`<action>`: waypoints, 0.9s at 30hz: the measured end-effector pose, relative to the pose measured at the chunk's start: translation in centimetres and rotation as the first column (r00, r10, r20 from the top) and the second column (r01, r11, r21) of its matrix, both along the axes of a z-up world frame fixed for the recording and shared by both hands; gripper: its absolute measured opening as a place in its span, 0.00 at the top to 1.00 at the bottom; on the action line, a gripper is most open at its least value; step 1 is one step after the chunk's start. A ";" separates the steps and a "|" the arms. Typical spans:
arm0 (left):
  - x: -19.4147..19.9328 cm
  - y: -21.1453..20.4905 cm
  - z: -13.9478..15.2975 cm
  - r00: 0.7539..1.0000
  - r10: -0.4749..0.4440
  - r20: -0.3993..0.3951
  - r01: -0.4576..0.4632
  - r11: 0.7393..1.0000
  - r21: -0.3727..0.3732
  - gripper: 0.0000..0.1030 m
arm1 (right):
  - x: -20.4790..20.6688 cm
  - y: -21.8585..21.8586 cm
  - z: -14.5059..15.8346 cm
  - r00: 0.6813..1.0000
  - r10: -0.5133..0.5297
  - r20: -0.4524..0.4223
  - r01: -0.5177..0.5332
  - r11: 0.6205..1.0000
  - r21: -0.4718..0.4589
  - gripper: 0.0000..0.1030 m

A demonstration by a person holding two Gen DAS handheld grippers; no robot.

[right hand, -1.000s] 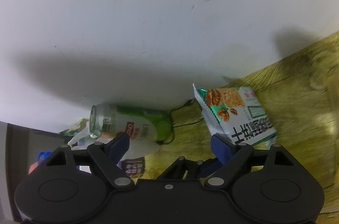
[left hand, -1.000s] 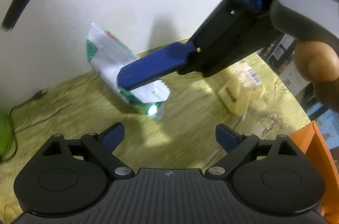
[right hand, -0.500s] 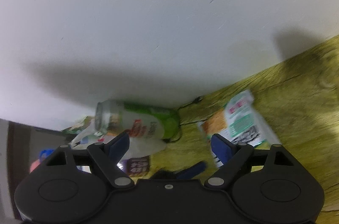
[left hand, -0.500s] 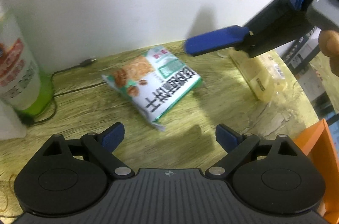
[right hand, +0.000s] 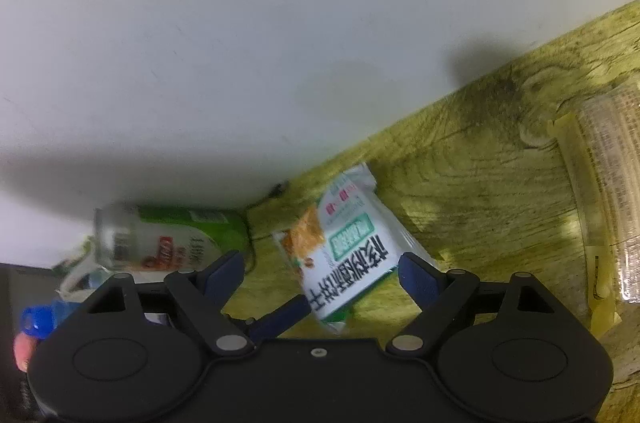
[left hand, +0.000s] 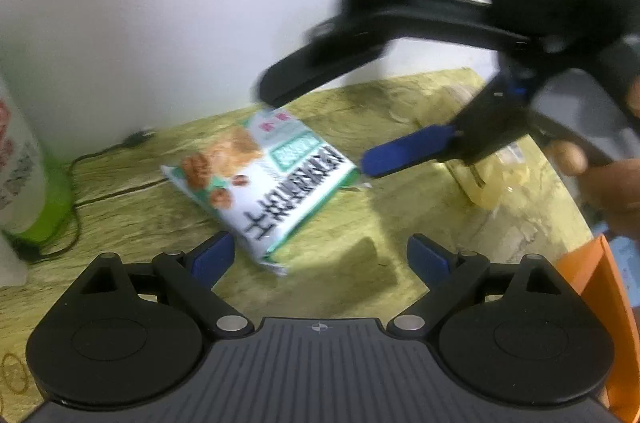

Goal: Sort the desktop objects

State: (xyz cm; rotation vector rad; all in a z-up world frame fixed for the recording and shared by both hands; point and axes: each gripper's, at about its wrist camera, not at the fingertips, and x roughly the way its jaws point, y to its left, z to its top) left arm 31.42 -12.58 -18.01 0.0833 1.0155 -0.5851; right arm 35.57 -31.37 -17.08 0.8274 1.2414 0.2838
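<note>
A: From the left wrist, what appears that the right wrist misses?
B: The right gripper [left hand: 404, 159] itself, blurred, reaching in from the upper right over the table [left hand: 360, 223], one blue finger [left hand: 408, 151] just beside the packet's [left hand: 264, 187] far corner; whether it touches cannot be told. A hand [left hand: 600, 183] grips its handle. An orange edge [left hand: 592, 287] shows at lower right.

A: And from the right wrist?
B: A can [right hand: 160, 243] lying sideways in that view near the wall [right hand: 240, 63], a black cable [right hand: 272, 193] beside it, and a clear wrapped pack [right hand: 600, 215] at the right edge.

A: The packet's look and place?
B: A flat white-and-green snack bag with biscuit pictures and large black characters, lying on the yellow-green wood-grain top, near the wall, between the can and the clear pack.

A: Finger states?
B: The left gripper [left hand: 320, 255] stands wide with nothing between its fingers. The right gripper's fingers also stand wide, the packet's near end showing between them, pads not pressing.
</note>
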 end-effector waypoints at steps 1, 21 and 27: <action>-0.1 -0.2 0.0 1.000 -0.003 0.004 0.003 1.000 0.003 0.05 | 0.2 0.2 -0.3 1.000 0.008 -0.008 -0.008 1.000 -0.007 0.16; 2.5 3.1 0.9 0.990 0.112 0.089 -0.108 0.993 -0.047 0.05 | 0.0 -2.2 -1.1 1.000 -0.019 -0.023 0.020 1.000 0.011 0.16; 3.4 2.4 -0.5 0.998 0.062 0.018 -0.061 0.998 -0.021 0.04 | 0.4 -1.5 -1.9 0.999 -0.014 -0.034 0.016 0.999 0.043 0.16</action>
